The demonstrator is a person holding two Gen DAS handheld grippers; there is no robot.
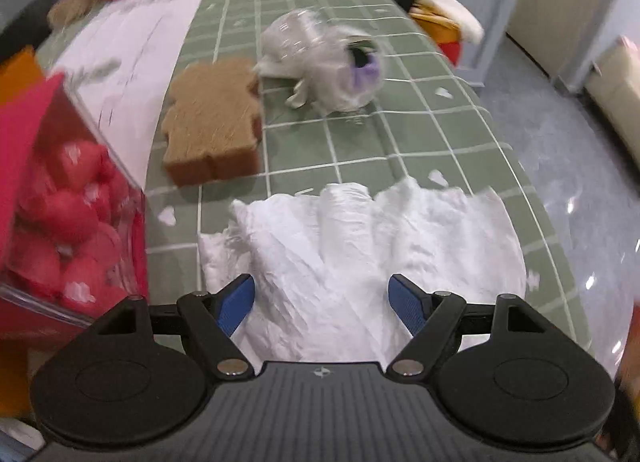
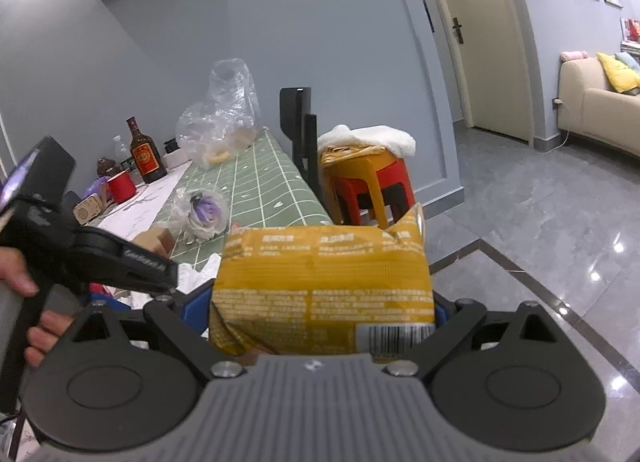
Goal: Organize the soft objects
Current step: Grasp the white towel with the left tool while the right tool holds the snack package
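Clearly the sorting is only partly under way. The right gripper [image 2: 322, 308] has its fingers closed on a yellow snack packet [image 2: 324, 286], which fills the space between them and is lifted off the tabletop [image 2: 260, 186], so that one item is in transit and, as far as I can judge, not yet put anywhere. The left gripper [image 1: 322, 298] has its fingers spread wide with nothing between them, hovering over a crumpled white plastic bag [image 1: 360, 242] that lies just ahead of and partly under the fingertips; that looks like the next thing to pick up. Farther ahead of the left fingers a brown bread-shaped sponge [image 1: 214, 130] lies loose, and beyond it, slightly to the right, a wrapped purple flower [image 1: 332, 66] lies on its side. To the left of the fingers a clear box of red soft pieces [image 1: 68, 230] stands. The sponge, flower and bag remain scattered, so most of the work seems left.
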